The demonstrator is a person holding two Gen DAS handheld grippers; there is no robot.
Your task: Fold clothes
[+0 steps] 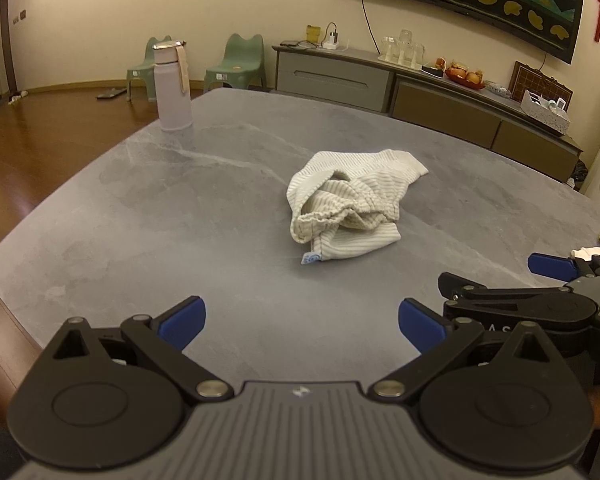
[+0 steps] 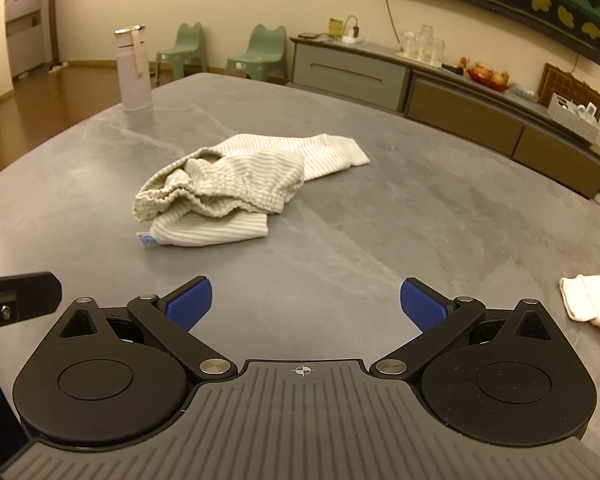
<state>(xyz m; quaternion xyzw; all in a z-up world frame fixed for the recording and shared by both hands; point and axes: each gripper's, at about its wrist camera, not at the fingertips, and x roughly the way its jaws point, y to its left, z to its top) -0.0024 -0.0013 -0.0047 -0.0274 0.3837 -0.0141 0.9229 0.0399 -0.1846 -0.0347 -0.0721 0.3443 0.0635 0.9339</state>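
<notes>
Both grippers hover over the grey table (image 1: 140,208), jaws spread wide and holding nothing. The crumpled striped garment (image 1: 352,204) lies ahead of the left gripper (image 1: 302,326), ahead-left of the right gripper (image 2: 306,304).

A crumpled cream garment with thin grey stripes and a small light-blue tag (image 1: 350,204) lies on a grey marble-veined tabletop (image 1: 180,216). Far left stands a pale lilac bottle with a silver lid (image 1: 173,88). Blue pads (image 2: 190,302) tip the black gripper fingers; plain white cloth (image 2: 590,306) lies near right.
</notes>
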